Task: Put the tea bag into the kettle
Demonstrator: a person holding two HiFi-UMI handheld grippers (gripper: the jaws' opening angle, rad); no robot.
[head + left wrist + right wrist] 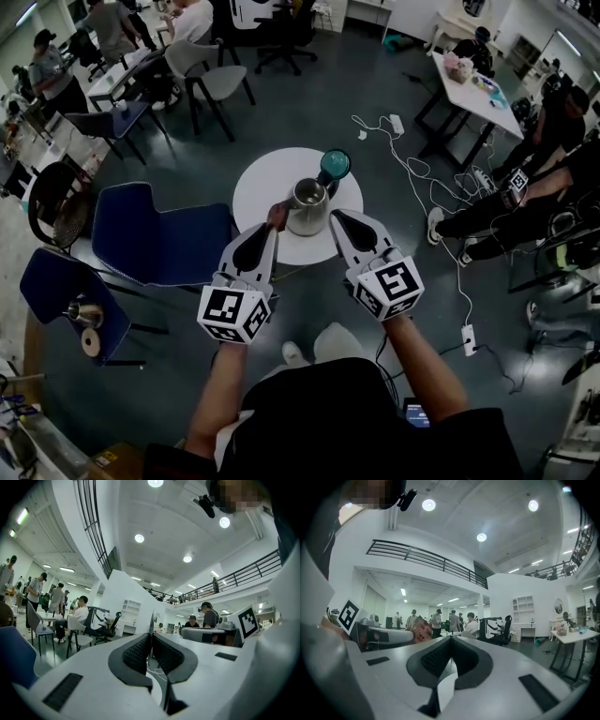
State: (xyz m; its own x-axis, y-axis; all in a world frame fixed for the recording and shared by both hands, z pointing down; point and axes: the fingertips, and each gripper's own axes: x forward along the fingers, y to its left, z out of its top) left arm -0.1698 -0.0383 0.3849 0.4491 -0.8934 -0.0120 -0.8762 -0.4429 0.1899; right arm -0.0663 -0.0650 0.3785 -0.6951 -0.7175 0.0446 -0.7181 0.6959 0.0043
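Currently: left gripper (276,221) clamped on tea bag (420,631), just beside kettle (307,204); right gripper (336,217) closed, empty. Step: delivery. Next, likely: carry over kettle mouth, release.

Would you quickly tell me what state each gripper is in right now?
Left gripper: closed on the tea bag.
Right gripper: closed, holding nothing.

Two grippers are counted, the left gripper (273,228) and the right gripper (337,219), both with jaws closed. One tea bag (277,215) is counted, pinched at the left gripper's tips. Just ahead of both grippers, one kettle (307,206) and one teal round item (334,165) are counted on one round table (258,187). Two blue chairs (155,234) are counted left of the left gripper.
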